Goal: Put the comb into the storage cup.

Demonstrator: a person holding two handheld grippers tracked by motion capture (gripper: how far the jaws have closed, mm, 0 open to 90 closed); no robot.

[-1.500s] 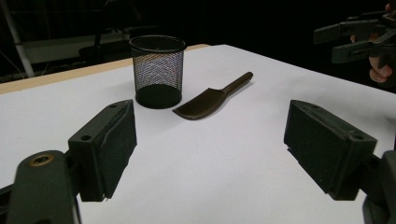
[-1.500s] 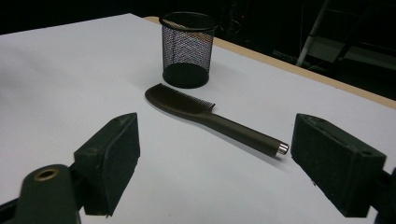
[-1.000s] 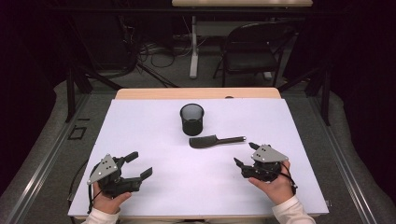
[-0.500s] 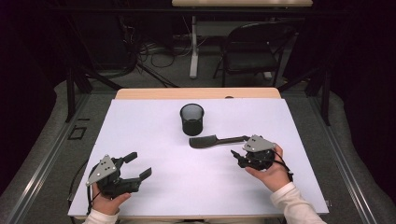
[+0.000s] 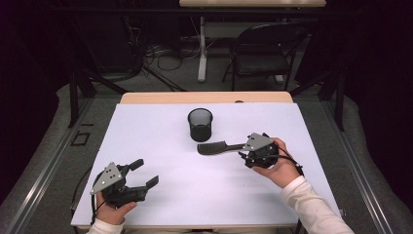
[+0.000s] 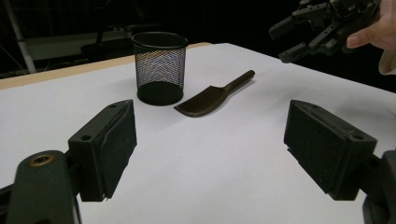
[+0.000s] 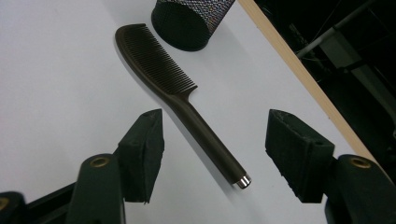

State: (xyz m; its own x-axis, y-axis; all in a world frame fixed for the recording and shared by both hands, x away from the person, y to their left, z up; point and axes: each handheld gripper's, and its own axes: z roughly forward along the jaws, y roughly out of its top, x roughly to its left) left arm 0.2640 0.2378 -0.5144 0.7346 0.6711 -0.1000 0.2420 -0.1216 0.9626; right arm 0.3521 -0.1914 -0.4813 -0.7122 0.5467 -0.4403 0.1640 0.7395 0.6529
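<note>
A dark brown comb lies flat on the white table sheet, just in front of a black mesh cup. My right gripper hovers over the comb's handle end. In the right gripper view the handle runs between the two pads, and neither pad touches it. Those jaws have just been closing and still stand apart. My left gripper rests open at the near left with nothing between its fingers. From the left gripper view, the cup and comb lie ahead.
The table's wooden far edge runs behind the cup. A dark chair and a white desk leg stand on the floor beyond. The right gripper hangs at the upper right of the left gripper view.
My right gripper has moved forward and left, from the near right up to the comb's handle end, and its jaws have narrowed. The left gripper, comb and cup have stayed put.
</note>
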